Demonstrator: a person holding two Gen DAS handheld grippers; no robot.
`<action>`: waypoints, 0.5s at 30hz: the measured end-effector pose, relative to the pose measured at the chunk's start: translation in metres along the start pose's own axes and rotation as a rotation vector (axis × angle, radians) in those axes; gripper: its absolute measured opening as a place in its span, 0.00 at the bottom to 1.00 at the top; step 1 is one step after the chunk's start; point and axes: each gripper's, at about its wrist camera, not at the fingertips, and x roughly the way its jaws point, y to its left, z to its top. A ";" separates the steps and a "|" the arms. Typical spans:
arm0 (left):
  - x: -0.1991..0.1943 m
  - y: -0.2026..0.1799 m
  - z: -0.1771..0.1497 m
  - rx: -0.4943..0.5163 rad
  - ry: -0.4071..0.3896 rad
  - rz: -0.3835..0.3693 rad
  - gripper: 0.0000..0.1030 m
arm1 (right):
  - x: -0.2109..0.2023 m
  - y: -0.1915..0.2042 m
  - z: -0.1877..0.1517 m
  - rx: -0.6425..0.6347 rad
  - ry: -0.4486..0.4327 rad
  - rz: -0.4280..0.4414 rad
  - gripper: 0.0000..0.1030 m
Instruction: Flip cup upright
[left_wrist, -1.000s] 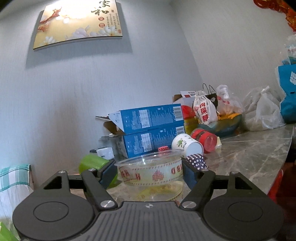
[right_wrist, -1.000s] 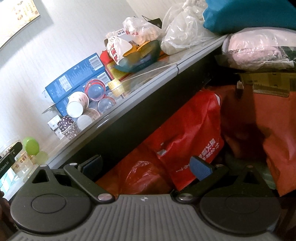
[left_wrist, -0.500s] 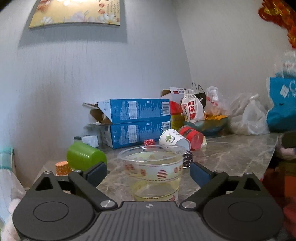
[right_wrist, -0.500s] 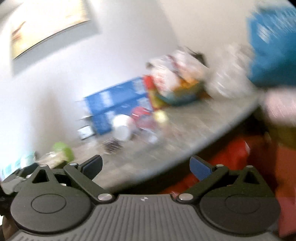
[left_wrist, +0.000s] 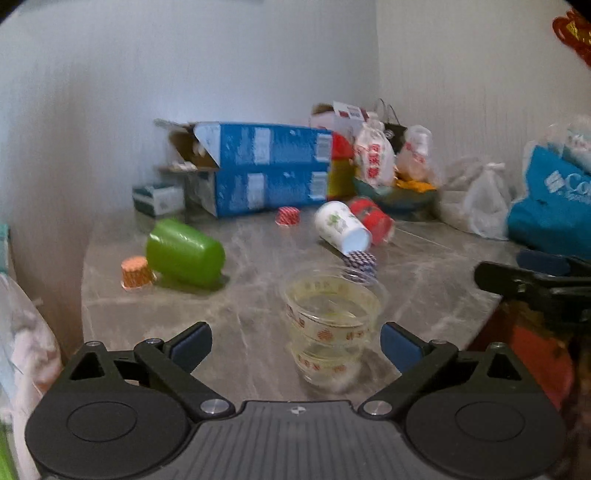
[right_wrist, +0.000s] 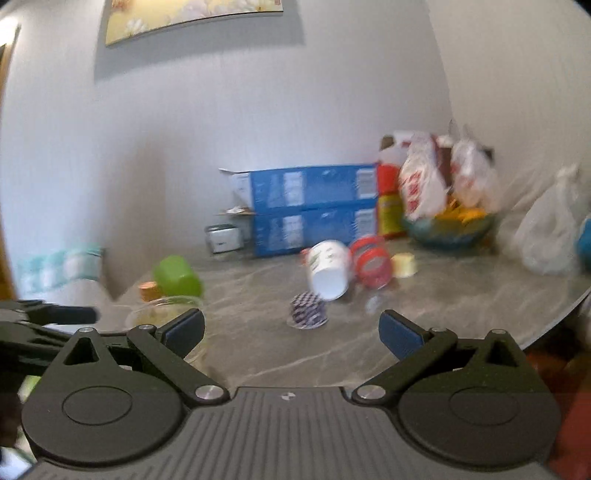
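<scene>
Left gripper (left_wrist: 295, 341) jaws wide, empty, clear printed cup (left_wrist: 330, 314) upright on marble counter (left_wrist: 424, 295) just ahead, apparently released; red print blurred, unreadable

Right gripper (right_wrist: 291, 328) also wide, empty, facing checked cup (right_wrist: 307, 309) mouth-down, likely next to flip

Beyond: white cup (right_wrist: 328, 271), green cup (left_wrist: 184, 253) on sides; blue boxes (left_wrist: 266, 168) at wall, labels illegible

Marble counter (left_wrist: 258, 325), clear cup (left_wrist: 330, 314) (upright), green cup (left_wrist: 184, 252)

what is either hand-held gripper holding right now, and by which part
Nothing. The left hand-held gripper is open, clear plastic cup standing free; the right hand-held gripper is open and empty.
</scene>
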 end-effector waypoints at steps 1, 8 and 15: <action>-0.006 0.002 0.003 -0.006 -0.002 -0.018 0.96 | -0.002 0.004 0.004 -0.017 0.001 -0.005 0.99; -0.047 0.002 0.025 -0.021 -0.017 -0.096 0.96 | -0.030 0.028 0.031 -0.022 0.040 -0.014 0.99; -0.053 0.000 0.027 -0.013 0.068 -0.077 0.96 | -0.045 0.039 0.044 -0.021 0.098 -0.019 0.99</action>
